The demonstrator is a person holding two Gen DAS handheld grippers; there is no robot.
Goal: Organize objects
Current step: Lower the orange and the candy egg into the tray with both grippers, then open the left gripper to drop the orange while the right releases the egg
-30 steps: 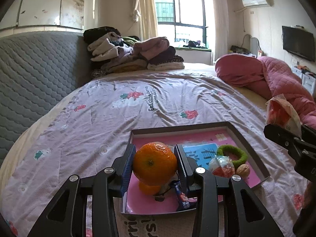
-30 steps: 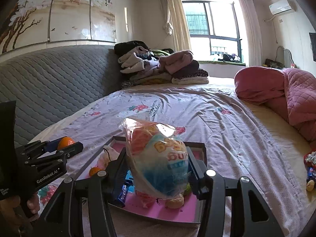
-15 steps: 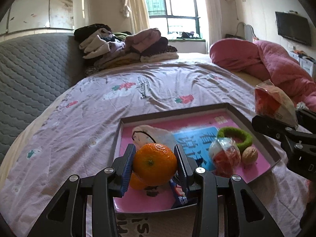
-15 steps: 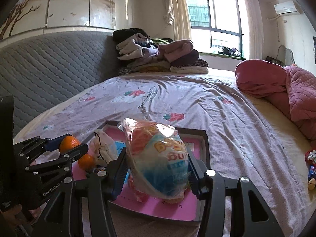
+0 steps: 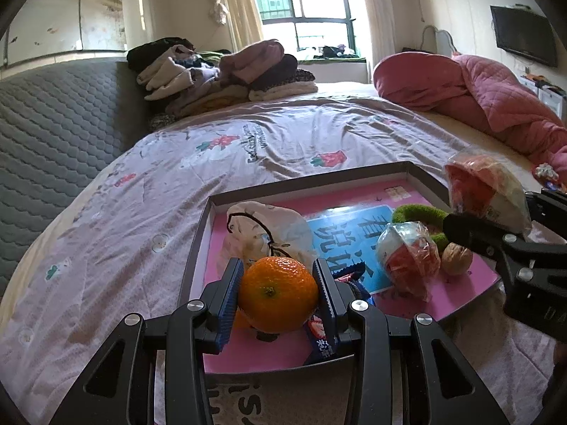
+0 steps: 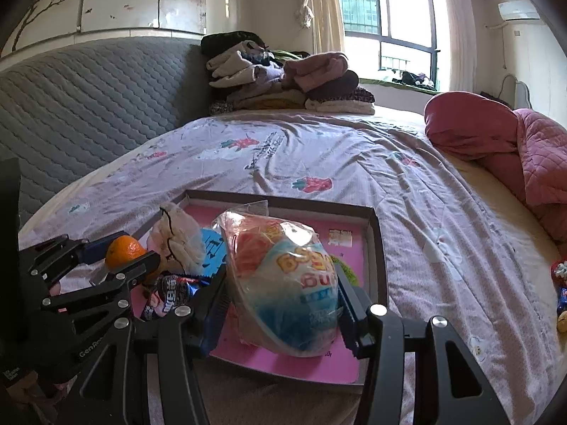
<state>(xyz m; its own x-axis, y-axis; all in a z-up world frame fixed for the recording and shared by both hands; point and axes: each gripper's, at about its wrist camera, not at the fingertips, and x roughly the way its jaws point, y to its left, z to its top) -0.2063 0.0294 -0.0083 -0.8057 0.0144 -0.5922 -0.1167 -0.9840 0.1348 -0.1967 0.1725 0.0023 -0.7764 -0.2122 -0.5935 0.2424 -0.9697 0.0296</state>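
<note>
An orange tangerine (image 5: 278, 294) sits clamped between the blue pads of my left gripper (image 5: 278, 292), low over the near left part of a shallow pink-lined box tray (image 5: 308, 180). My right gripper (image 6: 283, 301) is shut on a clear bagged snack ball (image 6: 283, 283), held over the tray's near right side (image 6: 375, 248). The snack ball (image 5: 482, 191) and right gripper show at the right of the left wrist view. In the tray lie a cream pouch (image 5: 265, 230), a small wrapped ball (image 5: 407, 255), a walnut (image 5: 457, 253), a green ring (image 5: 418, 214) and a candy wrapper (image 5: 319, 340).
The tray lies on a lilac flowered bedsheet (image 5: 248, 148). A grey quilted headboard (image 6: 88, 106) runs along the left. Folded clothes (image 5: 219, 74) are piled at the far end. A pink quilt (image 5: 478, 92) lies at the right, with small sweets (image 6: 561, 283) near it.
Both grippers have sunk toward the tray with their loads still held. The tray and its contents now fill more of each view. Neither grip has changed.
</note>
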